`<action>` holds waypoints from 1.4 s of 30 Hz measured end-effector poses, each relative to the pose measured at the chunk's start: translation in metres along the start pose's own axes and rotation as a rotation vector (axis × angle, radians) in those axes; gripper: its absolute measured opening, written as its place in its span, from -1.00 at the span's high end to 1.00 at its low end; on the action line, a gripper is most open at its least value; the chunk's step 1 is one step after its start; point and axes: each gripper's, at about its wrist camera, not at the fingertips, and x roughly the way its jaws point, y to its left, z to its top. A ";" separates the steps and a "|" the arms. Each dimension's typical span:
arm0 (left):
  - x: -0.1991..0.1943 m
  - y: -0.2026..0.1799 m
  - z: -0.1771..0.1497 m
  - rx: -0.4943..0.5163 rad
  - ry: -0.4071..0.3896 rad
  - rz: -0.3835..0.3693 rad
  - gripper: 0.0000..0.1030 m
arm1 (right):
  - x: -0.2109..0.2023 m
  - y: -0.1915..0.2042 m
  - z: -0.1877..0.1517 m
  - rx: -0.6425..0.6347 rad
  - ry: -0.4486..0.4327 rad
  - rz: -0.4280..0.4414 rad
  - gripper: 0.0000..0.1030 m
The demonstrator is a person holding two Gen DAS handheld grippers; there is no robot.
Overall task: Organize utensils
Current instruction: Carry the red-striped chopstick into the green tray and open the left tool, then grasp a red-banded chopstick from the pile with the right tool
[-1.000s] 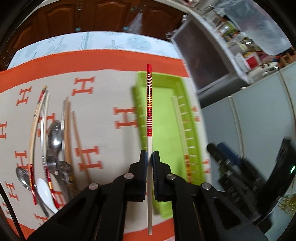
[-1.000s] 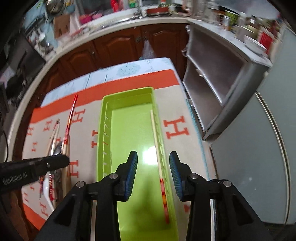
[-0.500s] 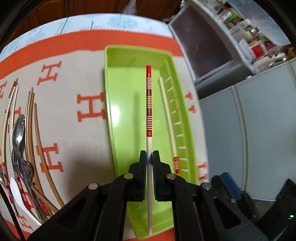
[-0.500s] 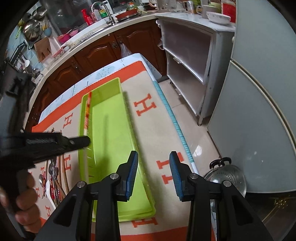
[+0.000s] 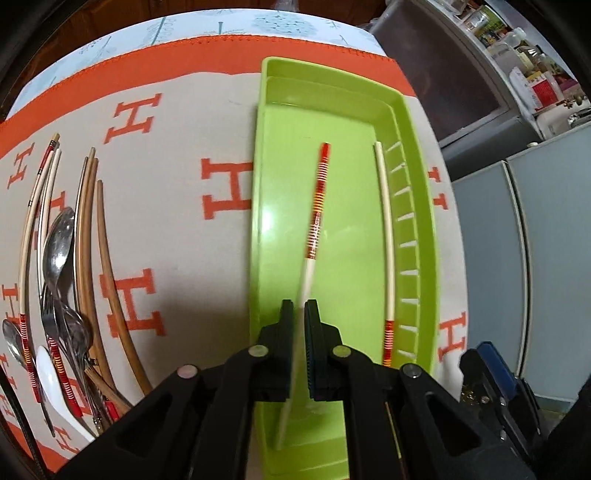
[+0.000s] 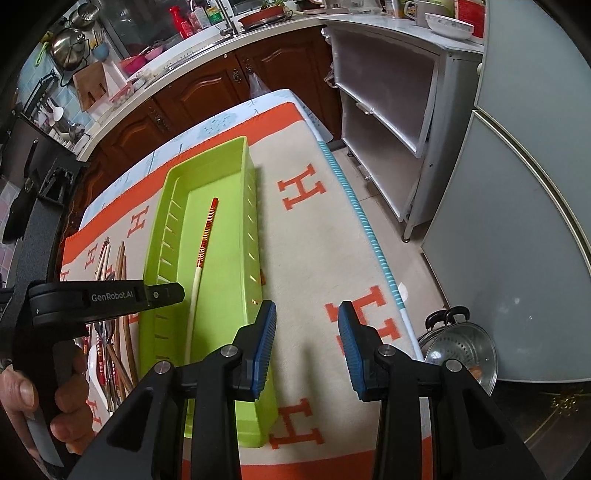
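The left hand-held gripper (image 5: 299,314) stands slightly parted around a chopstick (image 5: 317,214) over the green tray (image 5: 258,221); the right hand-held gripper (image 6: 307,345) gapes empty.

Kitchen. Dark wooden cabinets (image 6: 207,92) under a pale counter (image 6: 258,33) with sink tap (image 6: 225,18). White open shelf (image 6: 388,99) beside grey fridge (image 6: 517,221). Tiled floor (image 6: 384,192), steel pot (image 6: 460,350) on it. Orange-and-beige cloth (image 6: 325,236) over table.
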 end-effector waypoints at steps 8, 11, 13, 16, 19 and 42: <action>-0.050 -0.009 -0.034 0.120 -0.085 -0.023 -0.13 | -0.013 0.019 -0.006 -0.025 -0.001 0.041 0.29; -0.070 -0.007 -0.047 0.150 -0.127 -0.027 -0.14 | -0.020 0.030 -0.010 -0.047 -0.004 0.055 0.29; -0.084 0.001 -0.056 0.158 -0.152 -0.022 -0.14 | -0.025 0.040 -0.014 -0.070 -0.011 0.056 0.29; -0.097 0.012 -0.067 0.163 -0.192 0.013 -0.14 | -0.033 0.055 -0.022 -0.106 -0.012 0.069 0.29; -0.107 0.034 -0.084 0.164 -0.229 0.050 -0.14 | -0.040 0.072 -0.031 -0.145 -0.011 0.090 0.30; -0.169 0.205 -0.161 0.052 -0.510 0.253 -0.14 | -0.053 0.237 -0.070 -0.422 0.065 0.300 0.32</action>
